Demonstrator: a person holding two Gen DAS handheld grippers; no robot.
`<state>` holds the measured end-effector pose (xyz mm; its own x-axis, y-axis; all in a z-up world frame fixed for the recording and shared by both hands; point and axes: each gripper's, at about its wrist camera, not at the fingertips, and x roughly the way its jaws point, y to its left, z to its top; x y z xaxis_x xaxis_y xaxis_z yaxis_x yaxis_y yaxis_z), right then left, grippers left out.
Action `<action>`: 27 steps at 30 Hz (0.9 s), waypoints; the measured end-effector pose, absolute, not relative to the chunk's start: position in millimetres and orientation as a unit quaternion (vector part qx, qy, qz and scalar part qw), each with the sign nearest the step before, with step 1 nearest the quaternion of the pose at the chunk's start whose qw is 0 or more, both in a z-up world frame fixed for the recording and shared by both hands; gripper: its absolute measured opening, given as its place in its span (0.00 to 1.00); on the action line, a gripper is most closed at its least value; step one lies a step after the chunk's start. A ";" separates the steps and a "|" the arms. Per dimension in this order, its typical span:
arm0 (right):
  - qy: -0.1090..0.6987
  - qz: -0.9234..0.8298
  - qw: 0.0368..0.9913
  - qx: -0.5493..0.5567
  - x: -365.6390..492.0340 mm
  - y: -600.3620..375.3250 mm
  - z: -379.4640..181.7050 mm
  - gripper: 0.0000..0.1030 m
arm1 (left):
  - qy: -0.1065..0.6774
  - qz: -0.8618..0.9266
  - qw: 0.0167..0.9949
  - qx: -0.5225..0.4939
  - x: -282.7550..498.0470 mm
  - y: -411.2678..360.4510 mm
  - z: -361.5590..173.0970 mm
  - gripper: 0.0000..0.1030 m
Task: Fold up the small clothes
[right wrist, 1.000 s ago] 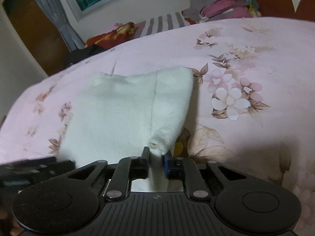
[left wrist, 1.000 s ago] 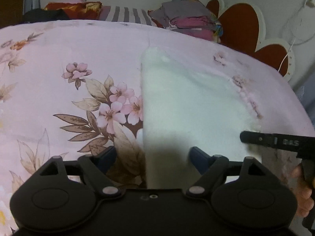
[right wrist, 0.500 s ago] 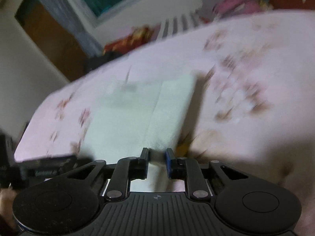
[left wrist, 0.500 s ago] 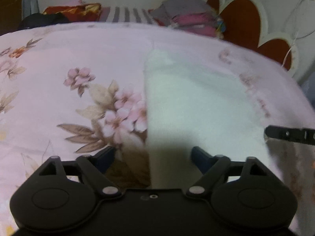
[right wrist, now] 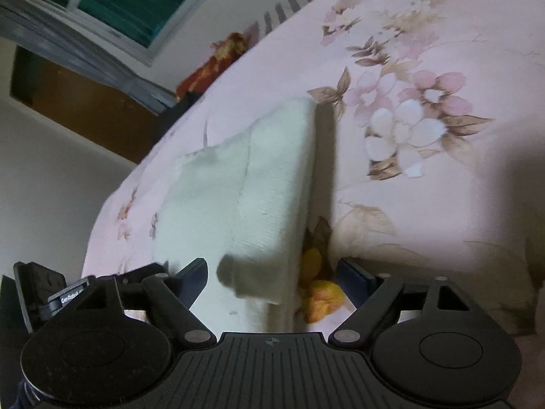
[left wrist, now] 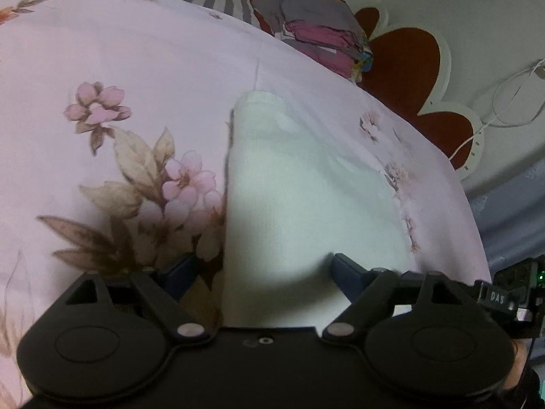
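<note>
Right wrist view: my right gripper (right wrist: 272, 272) has just been opening and its jaws now stand wide, the folded edge of the white garment (right wrist: 269, 184) lying loose between them on the floral bedsheet (right wrist: 425, 204). Left wrist view gives me the left gripper (left wrist: 262, 272) wide too, straddling the white garment's (left wrist: 306, 197) near edge, pads clear of it.

The near end of the white garment (left wrist: 306, 204) disappears under the left claw's (left wrist: 264, 269) black body, so its hem cannot be seen. In the right wrist view the garment's near corner is blurred. The folded clothes pile (left wrist: 320, 37) is too soft to tell pieces apart.
</note>
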<state>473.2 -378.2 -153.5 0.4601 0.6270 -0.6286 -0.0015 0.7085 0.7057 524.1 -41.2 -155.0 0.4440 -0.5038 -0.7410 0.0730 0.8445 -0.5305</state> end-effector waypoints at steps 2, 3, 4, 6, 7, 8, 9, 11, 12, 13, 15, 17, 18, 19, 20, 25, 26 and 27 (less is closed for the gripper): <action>0.488 0.193 0.802 0.286 476.1 -358.8 -145.9 0.65 | 0.502 -0.189 0.819 -0.205 530.3 -50.1 -155.5 0.77; 0.491 0.186 0.808 0.269 476.7 -351.5 -144.6 0.55 | 0.502 -0.189 0.822 -0.192 530.9 -55.6 -154.8 0.75; 0.491 0.180 0.810 0.267 477.7 -346.6 -145.0 0.54 | 0.500 -0.188 0.828 -0.169 531.1 -64.3 -153.3 0.73; 0.486 0.167 0.813 0.273 478.9 -342.3 -145.9 0.47 | 0.495 -0.179 0.839 -0.135 532.1 -79.6 -151.0 0.62; 0.485 0.161 0.815 0.272 478.9 -341.1 -146.3 0.41 | 0.491 -0.177 0.845 -0.115 532.0 -86.9 -148.5 0.58; 0.485 0.156 0.818 0.269 478.2 -338.3 -145.1 0.37 | 0.488 -0.177 0.849 -0.103 532.1 -92.1 -145.5 0.51; 0.483 0.153 0.821 0.263 476.1 -335.0 -142.0 0.32 | 0.483 -0.176 0.853 -0.093 531.5 -96.0 -141.4 0.44; 0.475 0.144 0.834 0.242 471.5 -326.4 -132.2 0.30 | 0.471 -0.183 0.860 -0.065 527.6 -101.3 -131.2 0.35; 0.470 0.137 0.839 0.238 467.7 -322.5 -126.7 0.29 | 0.467 -0.188 0.862 -0.059 525.1 -100.2 -126.7 0.32; 0.465 0.132 0.842 0.238 463.8 -319.4 -122.1 0.29 | 0.462 -0.197 0.863 -0.056 523.3 -98.3 -122.4 0.31; 0.457 0.120 0.849 0.237 456.3 -311.4 -111.7 0.29 | 0.457 -0.213 0.861 -0.065 521.1 -90.7 -116.6 0.30; 0.450 0.117 0.854 0.234 451.1 -303.8 -101.4 0.29 | 0.451 -0.226 0.861 -0.065 518.5 -81.9 -111.1 0.29; 0.447 0.117 0.857 0.229 448.1 -300.0 -95.2 0.29 | 0.447 -0.230 0.862 -0.064 515.3 -77.1 -109.2 0.29; 0.443 0.116 0.861 0.221 445.2 -294.8 -88.7 0.29 | 0.444 -0.233 0.863 -0.062 513.1 -72.2 -106.4 0.29; 0.440 0.117 0.865 0.212 443.3 -286.7 -83.5 0.29 | 0.441 -0.234 0.864 -0.060 513.4 -70.3 -104.5 0.29; 0.429 0.125 0.874 0.192 436.5 -244.5 -64.1 0.29 | 0.426 -0.235 0.872 -0.057 505.2 -33.2 -88.7 0.29; 0.428 0.129 0.874 0.191 436.2 -234.4 -62.1 0.29 | 0.424 -0.232 0.873 -0.056 503.2 -23.0 -86.2 0.29; 0.427 0.133 0.874 0.190 436.9 -223.6 -60.1 0.29 | 0.423 -0.230 0.875 -0.056 500.4 -11.5 -84.2 0.29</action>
<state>436.9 -223.6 -60.1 0.5995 0.3955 -0.6958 -0.0708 0.8921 0.4462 500.4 -11.5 -84.2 0.5365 -0.4497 -0.7141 0.3541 0.8881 -0.2932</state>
